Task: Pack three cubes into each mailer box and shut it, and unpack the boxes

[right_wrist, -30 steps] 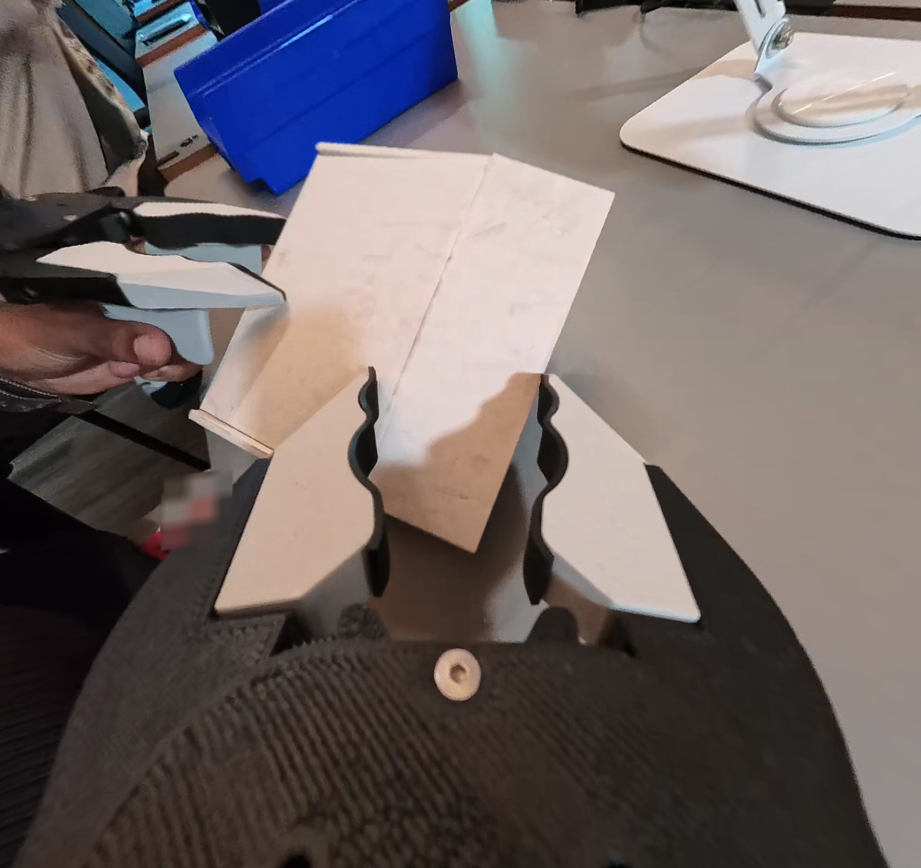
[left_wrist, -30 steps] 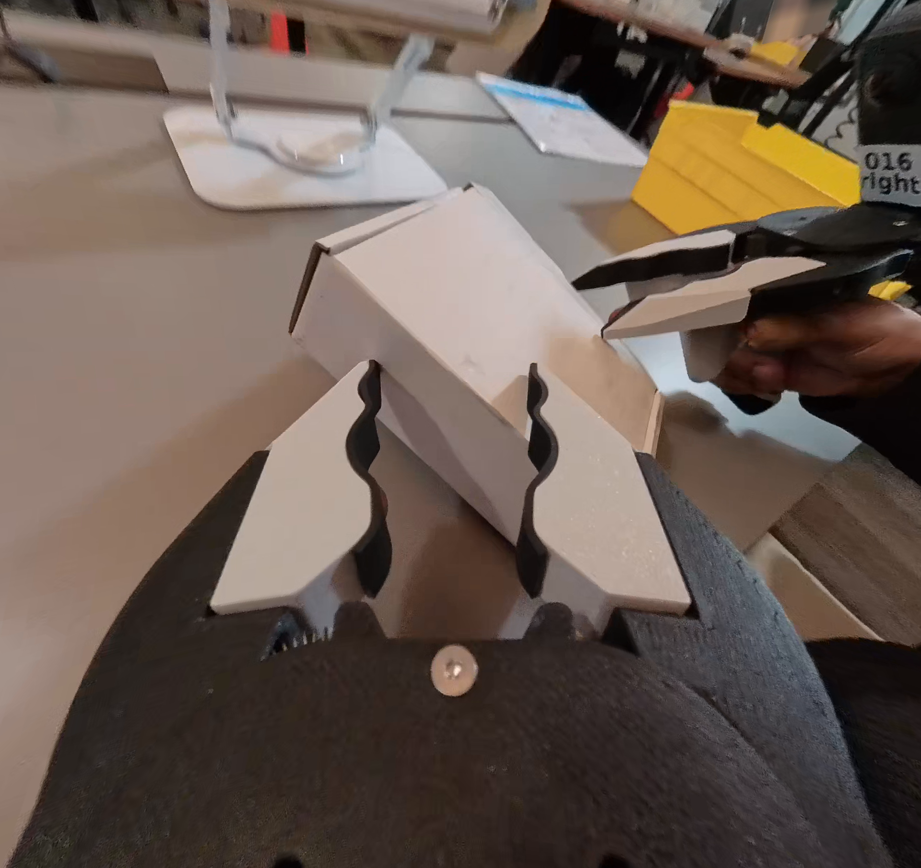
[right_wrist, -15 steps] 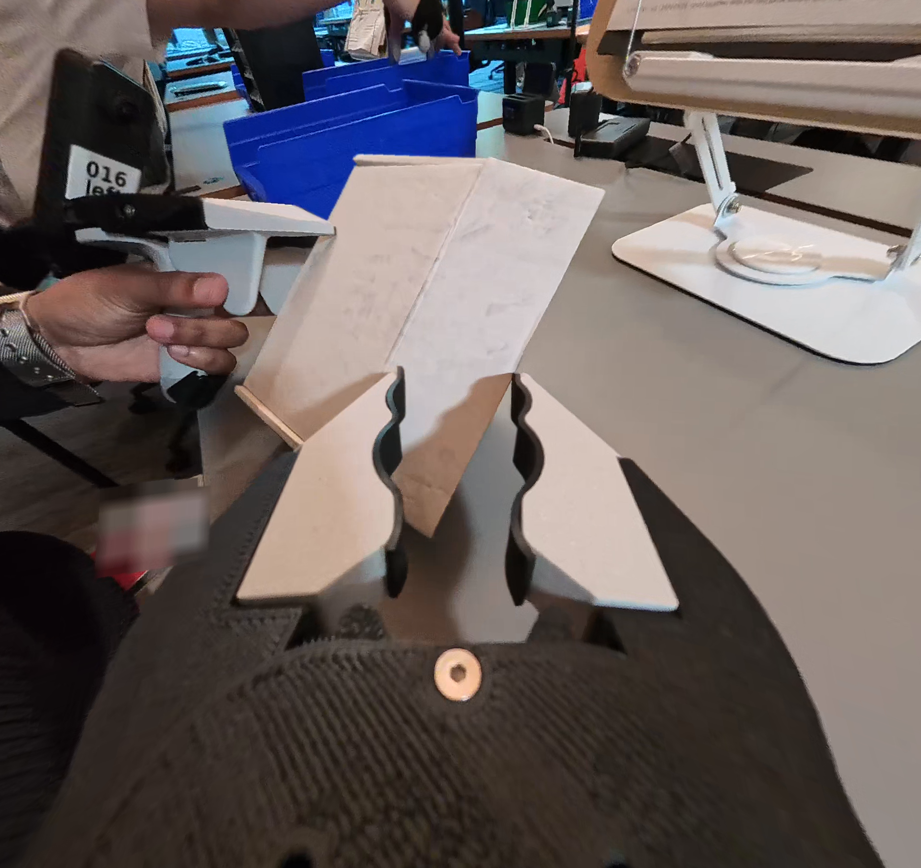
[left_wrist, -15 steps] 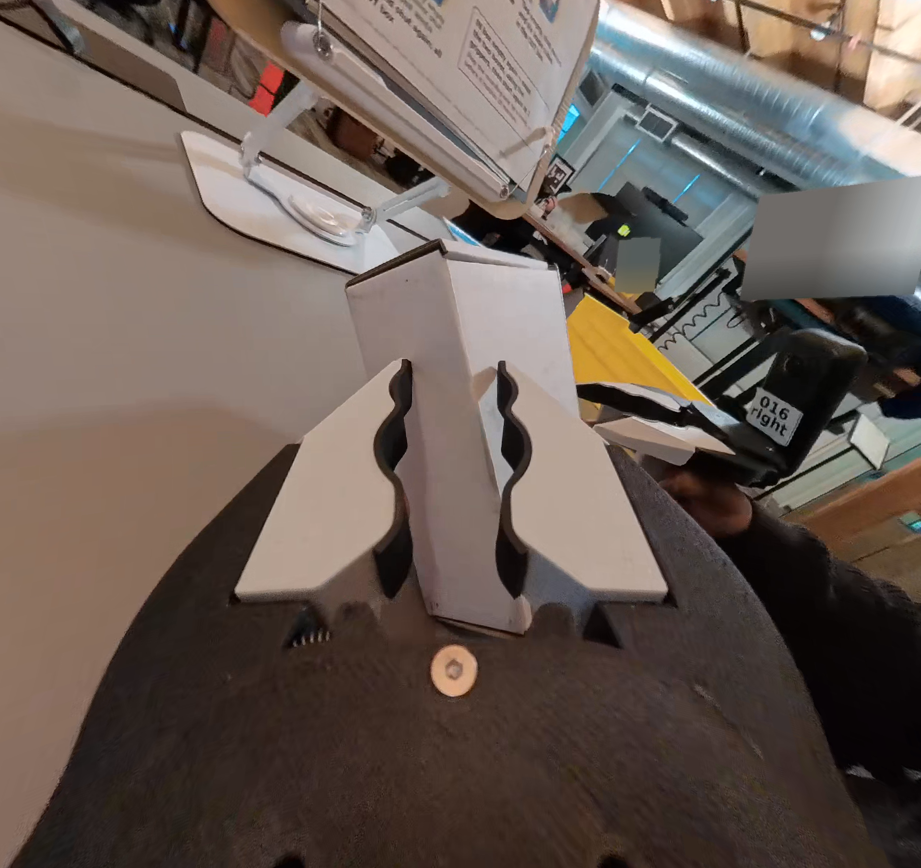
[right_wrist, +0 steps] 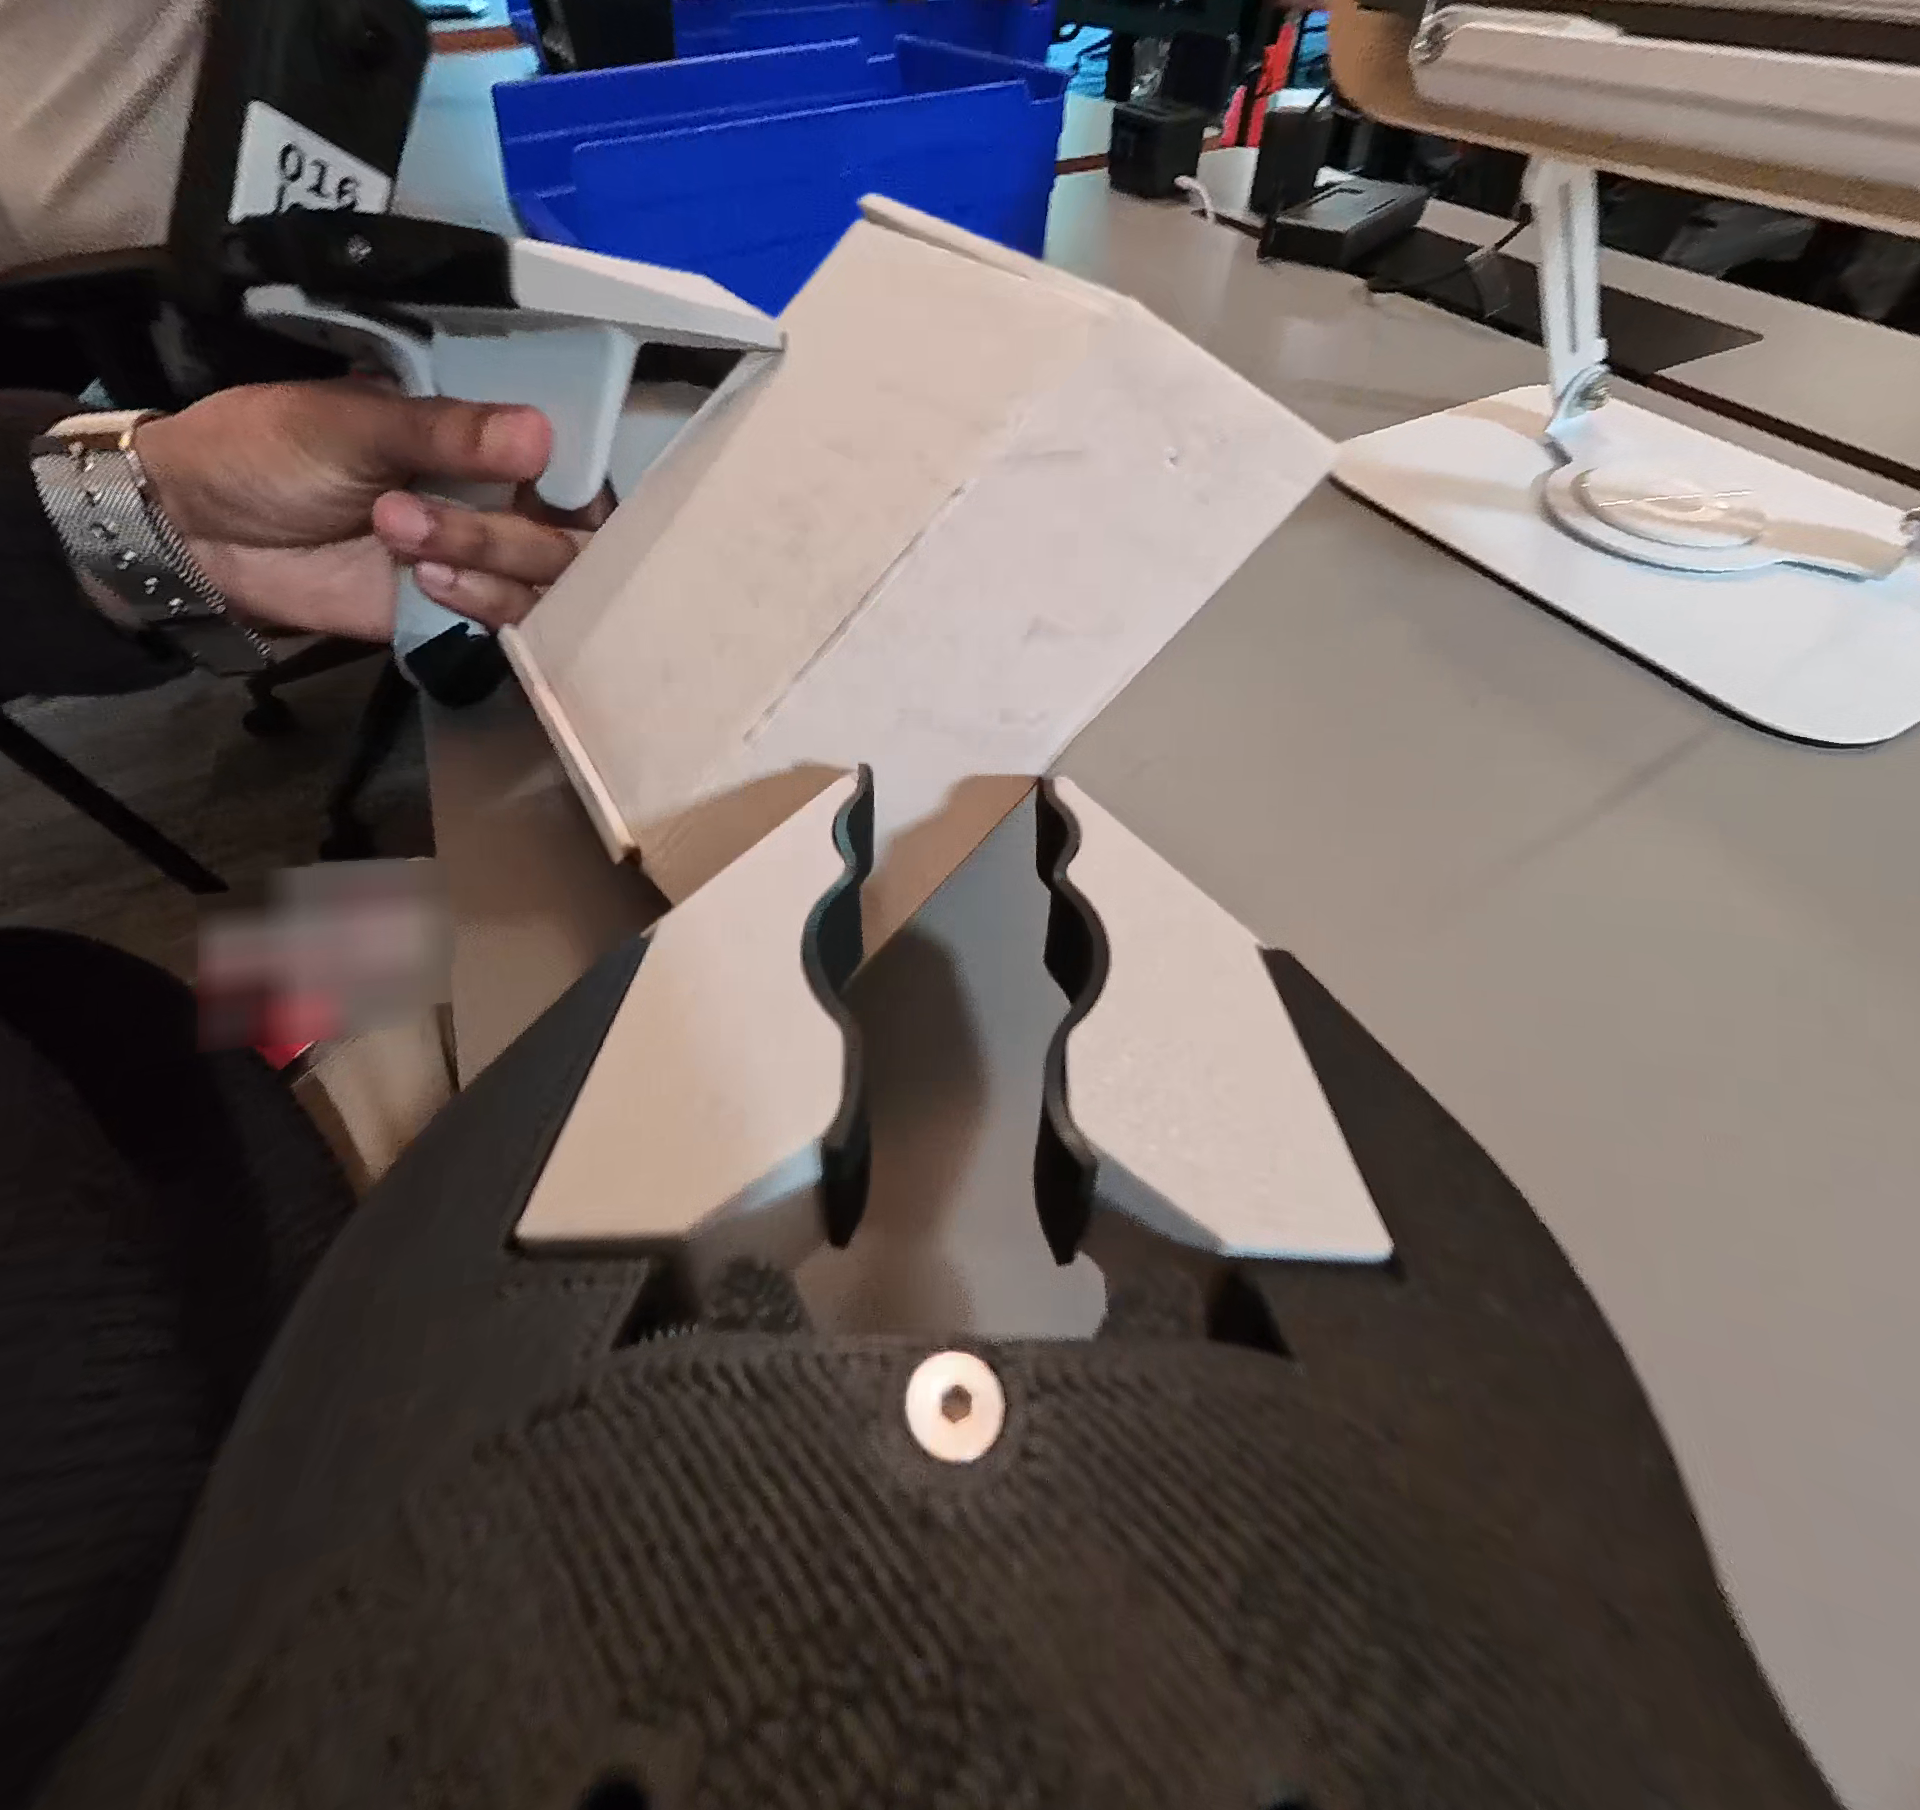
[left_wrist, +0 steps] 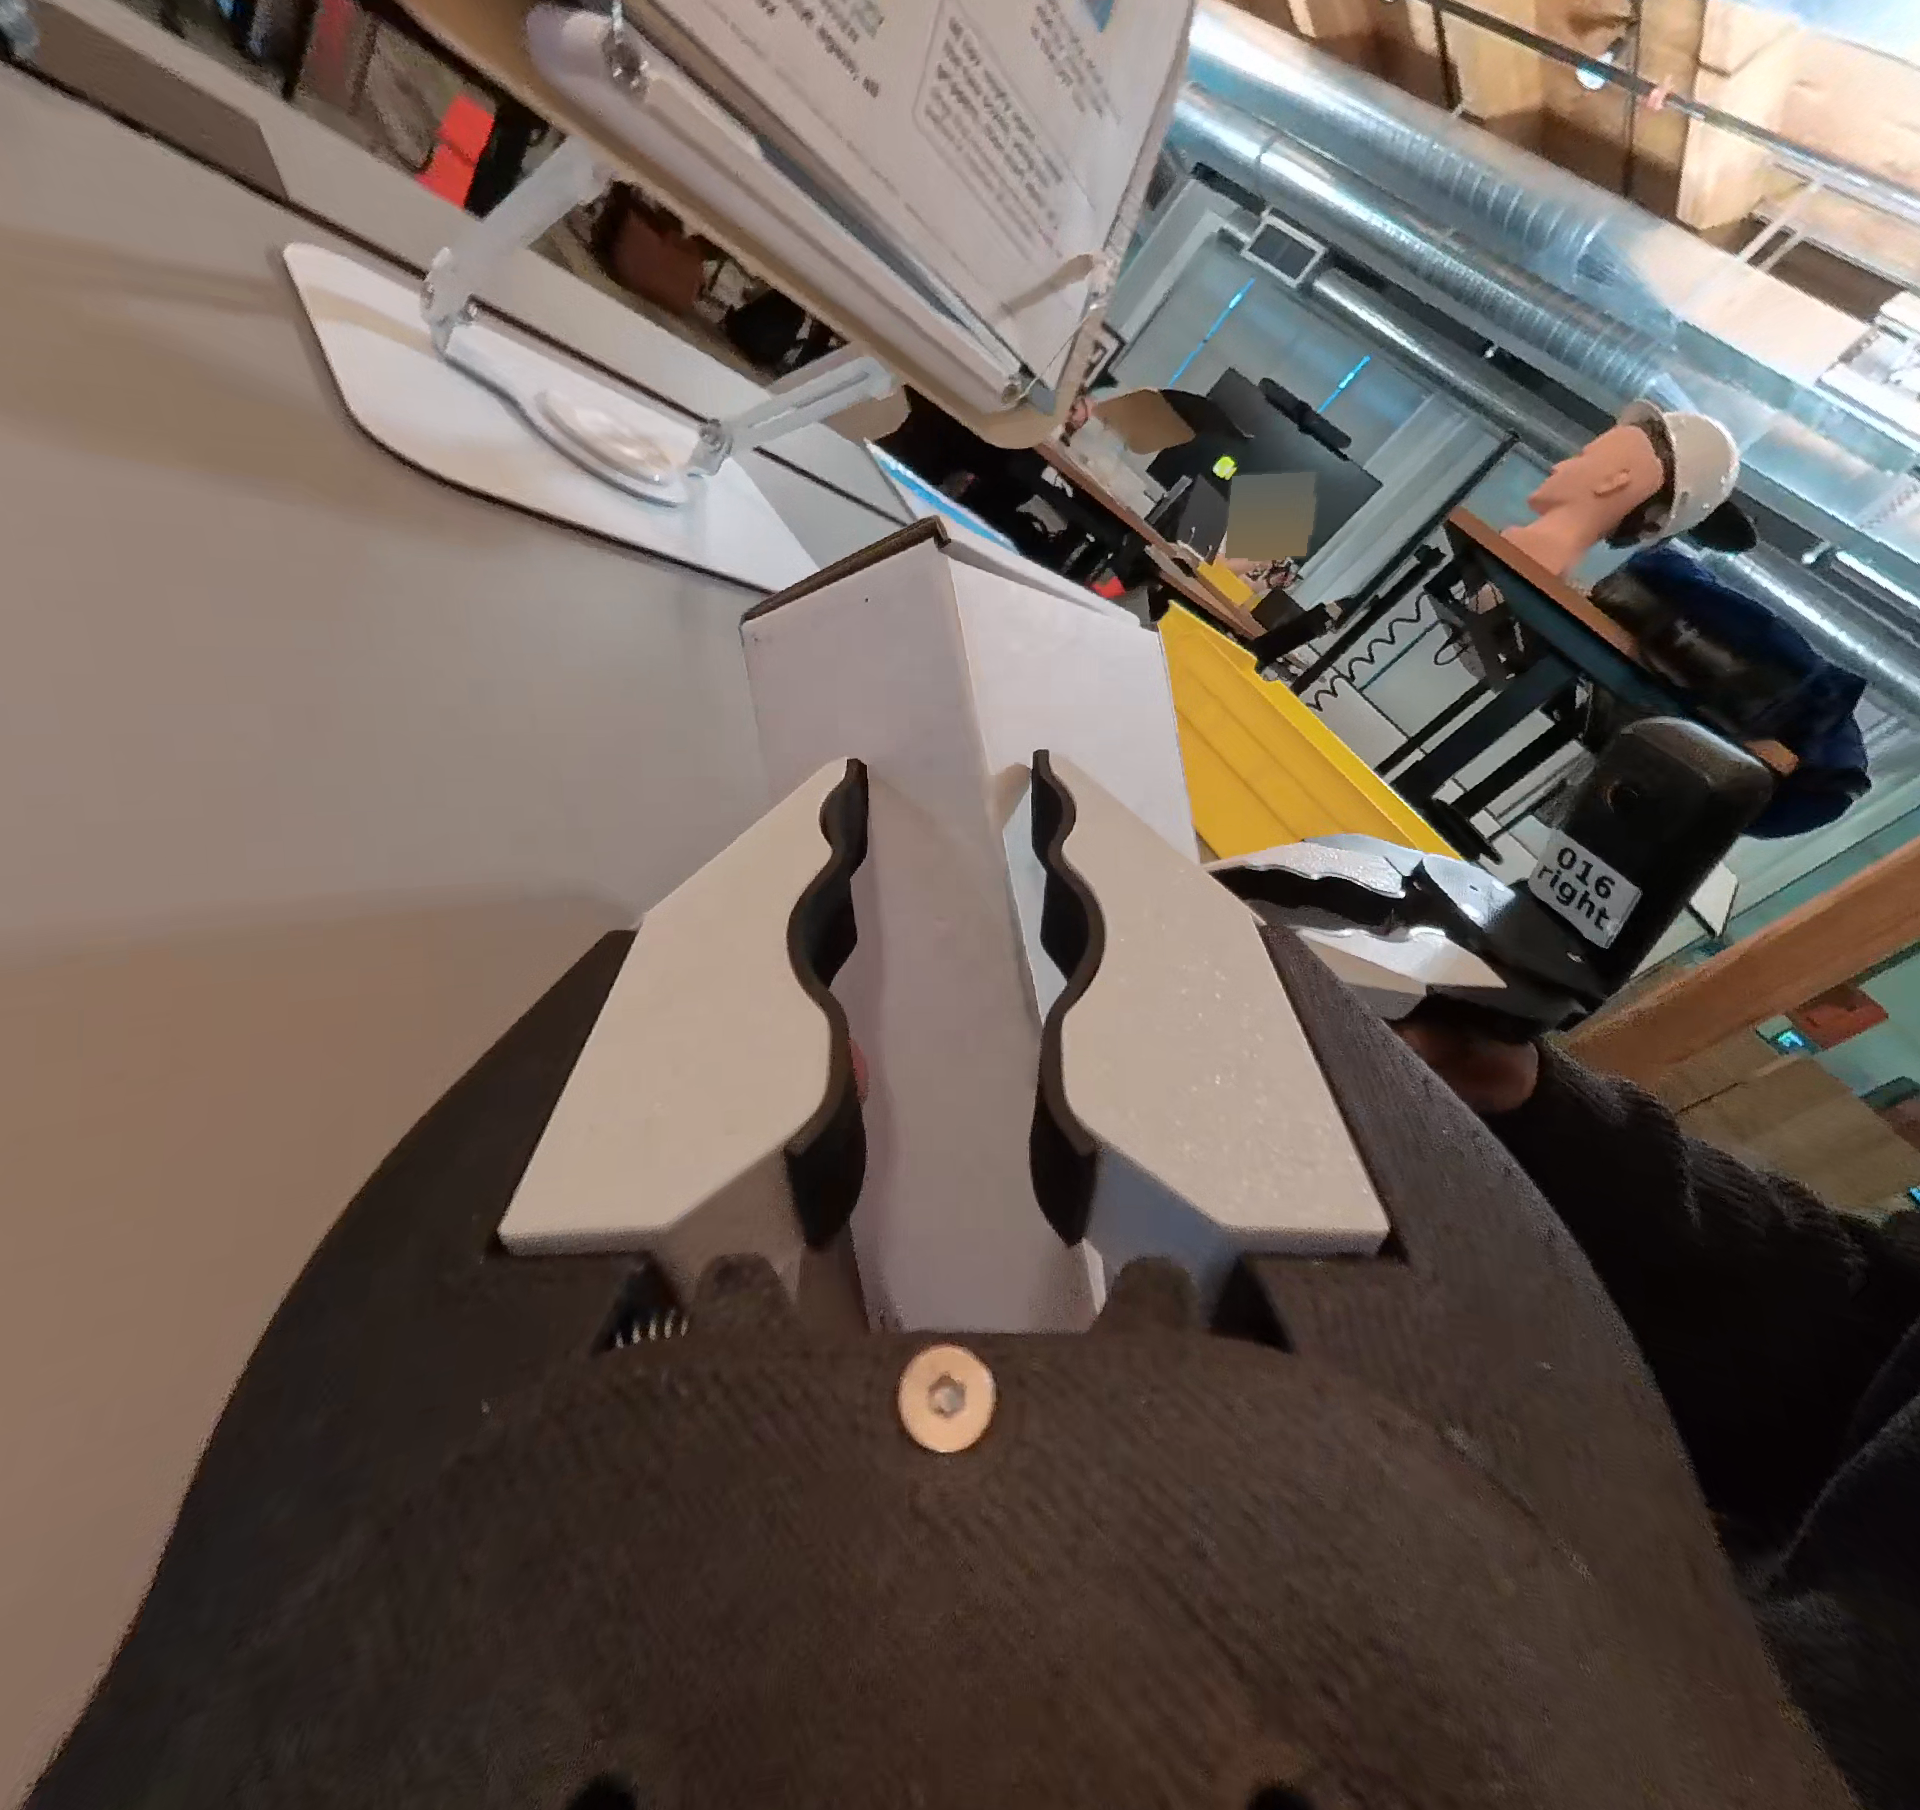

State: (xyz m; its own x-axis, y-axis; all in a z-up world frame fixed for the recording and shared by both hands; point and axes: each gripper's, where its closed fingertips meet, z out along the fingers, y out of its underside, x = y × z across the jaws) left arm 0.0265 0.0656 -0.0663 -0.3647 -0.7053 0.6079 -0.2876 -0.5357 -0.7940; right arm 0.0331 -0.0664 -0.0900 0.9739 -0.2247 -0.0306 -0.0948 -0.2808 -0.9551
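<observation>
A closed white mailer box [left_wrist: 935,680] is clamped by one edge between my left gripper's [left_wrist: 951,773] fingers and held tilted off the grey table [left_wrist: 260,721]. In the right wrist view the box [right_wrist: 914,513] slants up to the left, where the left gripper [right_wrist: 764,347] grips its far edge. My right gripper [right_wrist: 951,784] has its fingers a narrow gap apart, with the box's near lower corner at the fingertips. It also shows in the left wrist view [left_wrist: 1247,877], low beside the box. No cubes show.
A document stand with a white base [right_wrist: 1662,555] is at the back of the table, also in the left wrist view [left_wrist: 499,378]. A yellow bin [left_wrist: 1278,752] is beyond the box. Blue bins [right_wrist: 810,150] are on the far side, with a person's hands on one. My hands' fingertips stand some 15 centimetres from each other.
My left gripper has closed on the box and raised it from lying flat to tilted on edge. My right gripper's fingers have narrowed and it has moved in under the box's corner.
</observation>
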